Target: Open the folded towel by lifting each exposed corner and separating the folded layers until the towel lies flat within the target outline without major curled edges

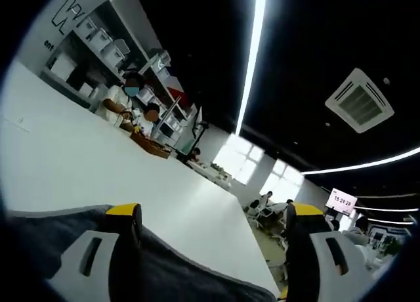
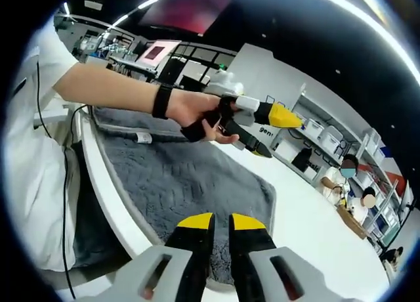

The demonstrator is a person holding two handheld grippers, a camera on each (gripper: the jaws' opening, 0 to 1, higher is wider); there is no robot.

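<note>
In the right gripper view we see the grey towel (image 2: 190, 177) spread on the white table (image 2: 308, 230), w/ its near part hanging over the table edge, just ahead of the right gripper (image 2: 221, 224), jaws almost closed, holding nothing. The left gripper (image 2: 272, 128) is above the towel; in its own view its jaws stand wide apart, empty. The pile looks shaggy.

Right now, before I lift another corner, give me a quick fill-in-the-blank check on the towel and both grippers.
1. The towel is ____ in colour.
2. In its own view, the right gripper has its jaws nearly ____.
3. In its own view, the left gripper has its jaws wide ____.
4. The towel lies on a ____ table.

Missing words: grey; shut; open; white
</note>
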